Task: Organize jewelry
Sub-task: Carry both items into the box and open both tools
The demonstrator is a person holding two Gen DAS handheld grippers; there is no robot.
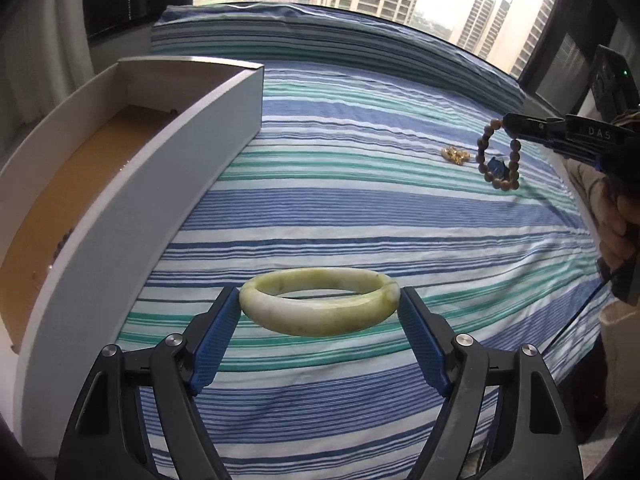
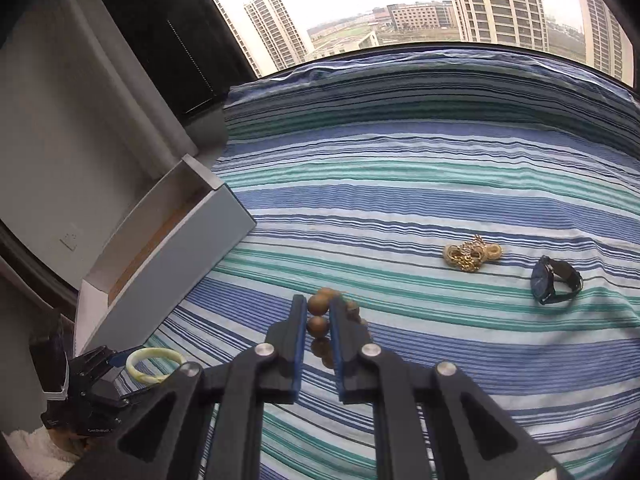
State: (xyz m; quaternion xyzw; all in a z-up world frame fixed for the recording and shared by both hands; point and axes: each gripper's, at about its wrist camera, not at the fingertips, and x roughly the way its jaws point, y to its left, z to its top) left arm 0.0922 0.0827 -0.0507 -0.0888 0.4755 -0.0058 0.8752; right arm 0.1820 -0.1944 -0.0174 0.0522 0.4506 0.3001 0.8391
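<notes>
A pale green bangle (image 1: 320,300) is held between the blue pads of the left gripper (image 1: 320,308) at the lower centre of the left wrist view, the jaws spread wide with a pad pressed against each side of the ring, which is lifted clear of the striped bedsheet (image 1: 360,216) below it. A white box (image 1: 168,168) with a brown lining is seen at the left of that frame, resting open on the sheet, its near wall running diagonally from lower left to the upper middle. At the right edge of the same frame the right gripper (image 1: 510,124) is seen with a wooden bead bracelet (image 1: 498,158) hanging from its tips, and part of a hand (image 1: 612,220) is visible below it. In the right wrist view the jaws of the right gripper (image 2: 318,316) are nearly pressed together and pinch the bead bracelet (image 2: 318,308) at the lower centre, several beads being caught between the pads. A heap of gold chain (image 2: 470,256) lies on the sheet at the right of that frame, and a dark wristwatch (image 2: 554,280) lies just beside it, further right. The box (image 2: 168,240) appears at the left, and the bangle (image 2: 154,366) in the left gripper is seen at the lower left.
</notes>
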